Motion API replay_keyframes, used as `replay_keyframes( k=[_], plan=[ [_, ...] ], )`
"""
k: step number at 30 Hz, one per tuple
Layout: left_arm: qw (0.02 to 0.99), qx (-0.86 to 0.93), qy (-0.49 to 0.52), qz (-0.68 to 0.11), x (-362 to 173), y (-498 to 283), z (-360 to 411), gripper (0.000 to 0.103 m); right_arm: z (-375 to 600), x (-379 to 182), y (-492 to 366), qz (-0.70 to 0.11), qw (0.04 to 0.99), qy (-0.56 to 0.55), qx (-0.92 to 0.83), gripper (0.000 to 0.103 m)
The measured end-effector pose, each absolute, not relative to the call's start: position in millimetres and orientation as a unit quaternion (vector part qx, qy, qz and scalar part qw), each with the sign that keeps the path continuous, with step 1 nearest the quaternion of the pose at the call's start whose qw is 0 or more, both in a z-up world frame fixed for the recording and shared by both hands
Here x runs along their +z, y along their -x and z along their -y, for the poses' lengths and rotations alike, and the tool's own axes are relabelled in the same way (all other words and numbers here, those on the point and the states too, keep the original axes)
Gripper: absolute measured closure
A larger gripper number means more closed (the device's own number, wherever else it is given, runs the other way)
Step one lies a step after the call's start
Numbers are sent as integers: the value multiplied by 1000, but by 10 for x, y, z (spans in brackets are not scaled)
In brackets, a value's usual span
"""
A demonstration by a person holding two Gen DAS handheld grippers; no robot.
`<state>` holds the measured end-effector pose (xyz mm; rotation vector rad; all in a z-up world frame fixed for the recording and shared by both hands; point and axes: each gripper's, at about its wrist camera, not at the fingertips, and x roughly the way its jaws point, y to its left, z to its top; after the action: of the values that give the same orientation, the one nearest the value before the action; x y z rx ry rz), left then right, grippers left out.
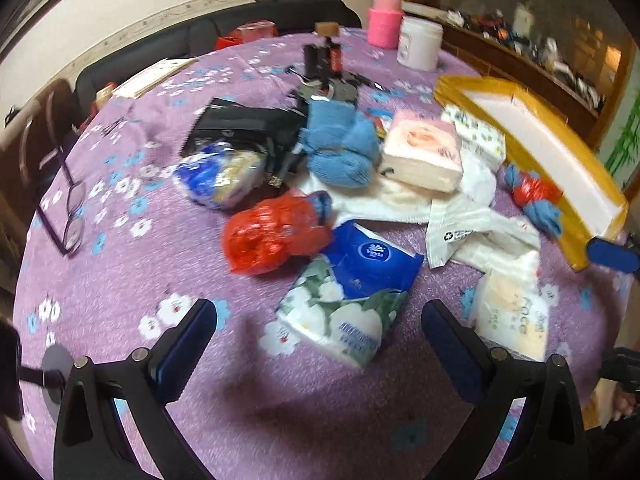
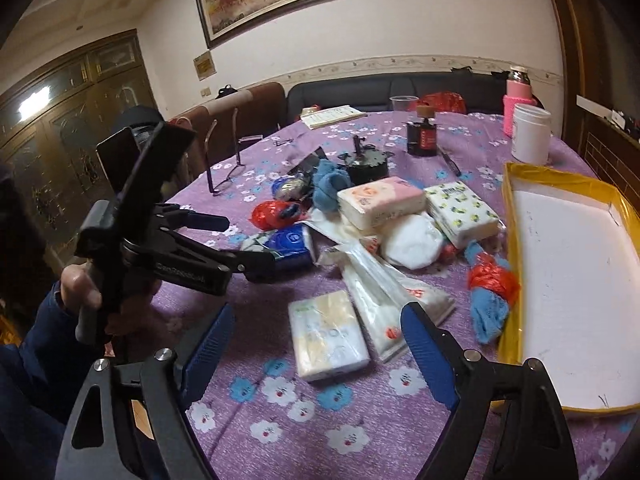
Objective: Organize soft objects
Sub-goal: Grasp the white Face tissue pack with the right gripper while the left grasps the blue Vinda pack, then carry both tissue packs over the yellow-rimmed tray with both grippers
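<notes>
So both tongs are wide apart and holding nothing. The left tongs (image 1: 320, 332) hang over the bench with the purple flowered cloth (image 1: 120, 280), lined up with the blue-and-white floral tissue pack (image 1: 348, 292) that lies flat between its fingers but isn't touched. The right tongs (image 2: 316, 344) sit above the pale cream-and-white tissue pack (image 2: 326, 338), also lying loose on the cloth, no contact.

Rest of the soft stuff is heaped mid-bench: a blue fuzzy towel bundle (image 1: 340, 148), a pink-and-white tissue pack (image 1: 424, 152), a crumpled red plastic bag (image 1: 272, 236) and some white plastic bags (image 1: 468, 232). The yellow-rimmed white tray (image 2: 576, 300) sits along the right edge with nothing in it, and a red-and-blue cloth bundle (image 2: 492, 292) lies just beside its rim.
</notes>
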<state>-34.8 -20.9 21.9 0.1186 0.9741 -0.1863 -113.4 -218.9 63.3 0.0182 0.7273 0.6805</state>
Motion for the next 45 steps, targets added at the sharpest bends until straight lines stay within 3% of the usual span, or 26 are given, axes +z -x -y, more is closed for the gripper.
replay_keyframes(
  k=[2,6,11,14,17,25,27,45],
  plan=[
    [874,-95,-66,-471,159,295,274,1,2228,621,1139,-354,875,-17,331,14],
    [867,-90,-60,-486,65,150,335,33,2203,564,1133,-370,867,-9,335,14],
    [869,-91,-56,-483,91,288,354,50,2076,429,1066,-397,856,16,330,14],
    [869,-99,-50,-481,92,404,348,50,1984,362,1002,-416,846,25,334,18],
    [870,-101,-53,-480,90,443,369,50,1853,299,942,-433,836,46,332,36],
    [873,-87,-58,-477,82,317,409,48,1716,201,794,-453,832,65,314,37],
    [875,-85,-59,-472,84,327,422,51,1697,208,813,-447,837,75,307,54],
    [892,-123,-32,-433,298,541,530,51,2056,555,937,-387,862,-14,327,54]
  ],
)
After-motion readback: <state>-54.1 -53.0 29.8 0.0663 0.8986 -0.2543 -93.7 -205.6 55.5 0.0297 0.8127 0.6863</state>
